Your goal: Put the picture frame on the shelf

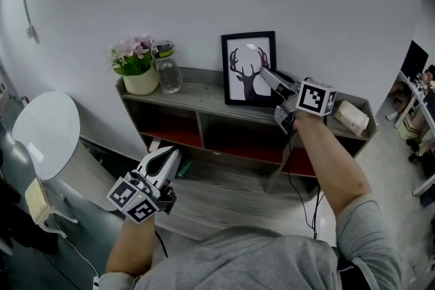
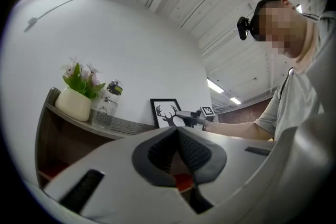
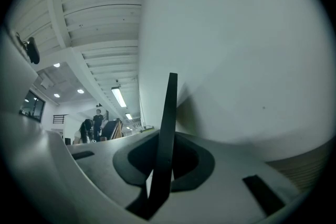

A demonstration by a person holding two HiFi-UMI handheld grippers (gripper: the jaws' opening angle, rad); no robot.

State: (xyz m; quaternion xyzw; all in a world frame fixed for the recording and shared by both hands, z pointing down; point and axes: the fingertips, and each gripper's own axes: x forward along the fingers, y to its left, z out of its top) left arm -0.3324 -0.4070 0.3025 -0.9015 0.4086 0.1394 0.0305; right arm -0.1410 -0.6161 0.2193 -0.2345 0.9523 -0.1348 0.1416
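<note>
The black picture frame (image 1: 249, 68) with a deer silhouette stands upright on the top board of the grey wooden shelf (image 1: 200, 97), its back at the white wall. My right gripper (image 1: 266, 75) is shut on the frame's right edge. In the right gripper view that edge (image 3: 166, 134) runs as a thin black strip between the pads. The left gripper view shows the frame (image 2: 166, 113) far off, with the right gripper (image 2: 190, 118) at its side. My left gripper (image 1: 167, 158) hangs low in front of the shelf, shut and empty, its pads meeting at the tip (image 2: 178, 132).
A pot of pink flowers (image 1: 138, 75) and a clear bottle (image 1: 168, 68) stand at the shelf's left end, and a pale box (image 1: 352, 117) lies at its right end. A round white table (image 1: 46, 127) is at the left. Cables trail on the floor below.
</note>
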